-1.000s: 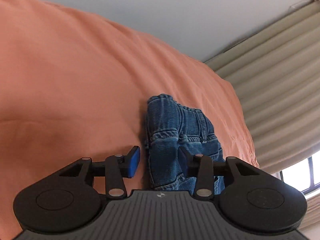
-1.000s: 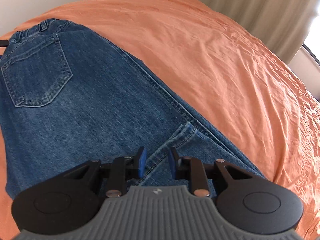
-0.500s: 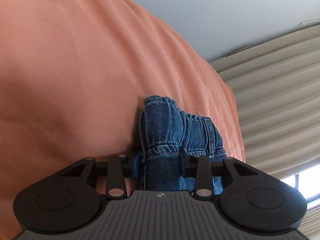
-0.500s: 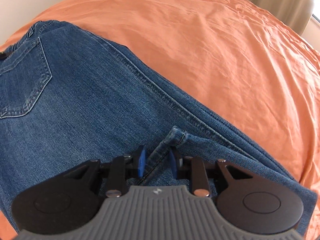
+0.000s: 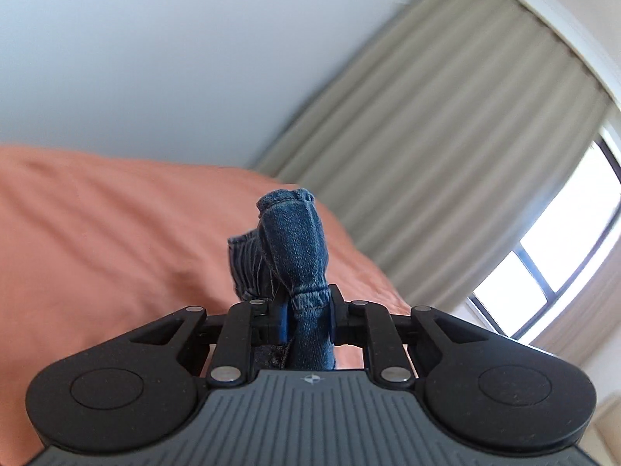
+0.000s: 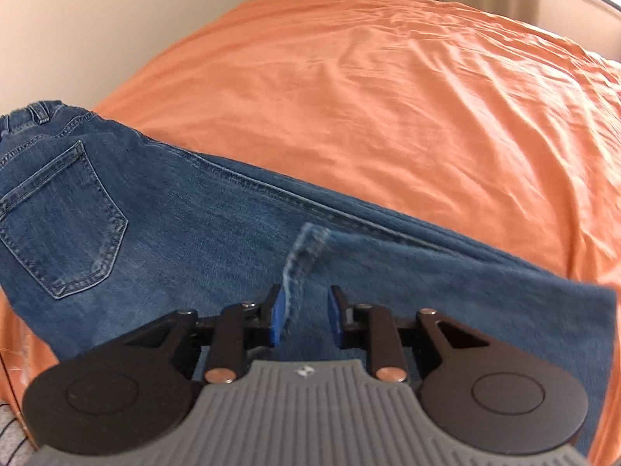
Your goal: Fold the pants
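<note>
Blue jeans (image 6: pixel 174 213) lie on an orange bed sheet (image 6: pixel 388 97) with a back pocket (image 6: pixel 66 225) facing up and the waistband (image 6: pixel 35 116) at the far left. One leg is folded back over the jeans. Its hem (image 6: pixel 306 244) runs in between the blue pads of my right gripper (image 6: pixel 304 320), which is shut on it. In the left wrist view a bunched part of the jeans (image 5: pixel 295 240) stands up above the sheet (image 5: pixel 97 233). My left gripper (image 5: pixel 306 318) pinches it, its jaws closing on the denim.
A pale wall (image 5: pixel 155 58) rises behind the bed. Beige curtains (image 5: pixel 446 155) hang beside a bright window (image 5: pixel 562 252) at the right. A striped cloth (image 6: pixel 7 439) shows at the lower left corner of the right wrist view.
The left gripper's jaws closed on the bunched denim and lifted it off the sheet, the view tilting up. The right gripper rolled and carried the leg hem across the jeans.
</note>
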The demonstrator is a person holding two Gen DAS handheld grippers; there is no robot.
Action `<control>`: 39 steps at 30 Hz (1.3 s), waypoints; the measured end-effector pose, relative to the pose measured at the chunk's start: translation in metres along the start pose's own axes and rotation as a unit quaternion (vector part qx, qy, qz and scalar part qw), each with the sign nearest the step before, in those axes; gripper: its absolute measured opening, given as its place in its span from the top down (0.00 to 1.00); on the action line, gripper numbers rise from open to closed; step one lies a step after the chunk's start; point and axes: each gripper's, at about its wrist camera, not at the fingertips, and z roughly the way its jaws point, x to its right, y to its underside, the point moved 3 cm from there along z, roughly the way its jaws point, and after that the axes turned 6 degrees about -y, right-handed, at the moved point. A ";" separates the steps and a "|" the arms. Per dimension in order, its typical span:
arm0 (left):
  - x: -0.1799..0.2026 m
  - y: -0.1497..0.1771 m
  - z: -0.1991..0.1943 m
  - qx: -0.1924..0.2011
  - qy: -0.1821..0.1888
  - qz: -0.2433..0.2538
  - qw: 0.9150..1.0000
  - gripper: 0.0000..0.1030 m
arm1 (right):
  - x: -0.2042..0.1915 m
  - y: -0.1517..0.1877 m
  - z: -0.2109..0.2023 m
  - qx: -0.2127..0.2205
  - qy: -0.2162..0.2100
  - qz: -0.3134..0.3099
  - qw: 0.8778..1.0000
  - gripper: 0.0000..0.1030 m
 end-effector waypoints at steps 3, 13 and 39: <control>0.061 0.009 -0.018 0.005 0.031 0.078 0.996 0.83 | 0.015 0.017 -0.032 0.019 -0.008 0.022 1.000 0.80; 0.219 0.139 -0.042 -0.010 0.101 0.328 0.939 0.84 | 0.070 0.077 -0.105 0.073 -0.017 0.088 0.993 0.80; 0.226 0.273 -0.002 -0.414 0.198 0.286 0.841 0.37 | 0.114 0.116 -0.160 0.117 -0.087 0.202 0.968 0.66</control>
